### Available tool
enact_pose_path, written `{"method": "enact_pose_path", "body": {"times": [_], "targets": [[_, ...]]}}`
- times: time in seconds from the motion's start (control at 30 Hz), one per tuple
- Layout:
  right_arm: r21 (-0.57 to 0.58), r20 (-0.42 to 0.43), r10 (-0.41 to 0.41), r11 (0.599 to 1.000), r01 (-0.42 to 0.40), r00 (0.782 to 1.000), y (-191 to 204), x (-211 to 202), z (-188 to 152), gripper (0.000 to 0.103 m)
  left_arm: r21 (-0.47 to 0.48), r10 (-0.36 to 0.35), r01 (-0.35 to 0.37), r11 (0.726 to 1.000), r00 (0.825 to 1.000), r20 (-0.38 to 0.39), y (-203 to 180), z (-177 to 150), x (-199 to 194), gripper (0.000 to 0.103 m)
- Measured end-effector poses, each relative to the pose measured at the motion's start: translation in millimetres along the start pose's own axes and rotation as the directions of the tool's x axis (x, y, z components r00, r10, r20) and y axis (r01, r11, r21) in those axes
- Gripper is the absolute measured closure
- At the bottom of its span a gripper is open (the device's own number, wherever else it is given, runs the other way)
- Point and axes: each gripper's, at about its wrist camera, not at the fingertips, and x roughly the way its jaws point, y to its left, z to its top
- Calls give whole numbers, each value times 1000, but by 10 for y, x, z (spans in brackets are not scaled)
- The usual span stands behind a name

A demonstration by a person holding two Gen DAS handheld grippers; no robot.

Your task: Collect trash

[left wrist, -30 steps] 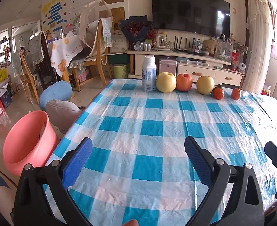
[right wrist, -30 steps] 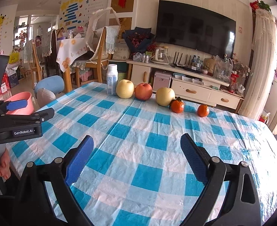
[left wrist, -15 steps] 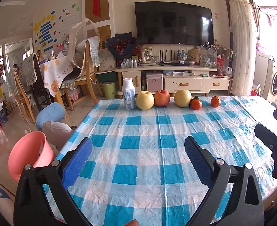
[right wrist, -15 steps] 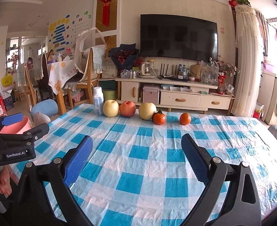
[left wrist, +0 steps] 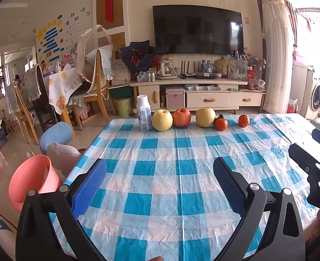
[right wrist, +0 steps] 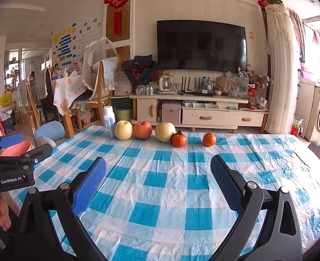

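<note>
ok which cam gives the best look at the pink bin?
Left wrist. The pink bin stands on the floor left of the table, with rim, wall and inside visible. In the right wrist view, the left gripper covers most of it, leaving a pink sliver.

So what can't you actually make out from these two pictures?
- Inside of the pink bin: the left view shows only part of its interior, and in the right view the left hand-held gripper covers it.
- Label on the white bottle: too small and blurred in both views.
- Whether the bottle is empty: opaque.
- Table's near edge: hidden behind both hand-held grippers' bodies.
- Floor on the table's right side: cut off by the lens edge.
</note>
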Motion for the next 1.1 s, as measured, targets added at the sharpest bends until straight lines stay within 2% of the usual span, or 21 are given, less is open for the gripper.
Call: {"method": "enact_pose_path", "body": {"times": [0.53,1.1], "targets": [[-11,-34,10,1000,-10,999,0,158,-88,5,4,-6,6,1000,1000,-6,-16,-22,24,6],[-30,-77,27,999,-30,997,61,354,-191,5,30,-35,35,999,999,-17,-96,-95,295,5]]}}
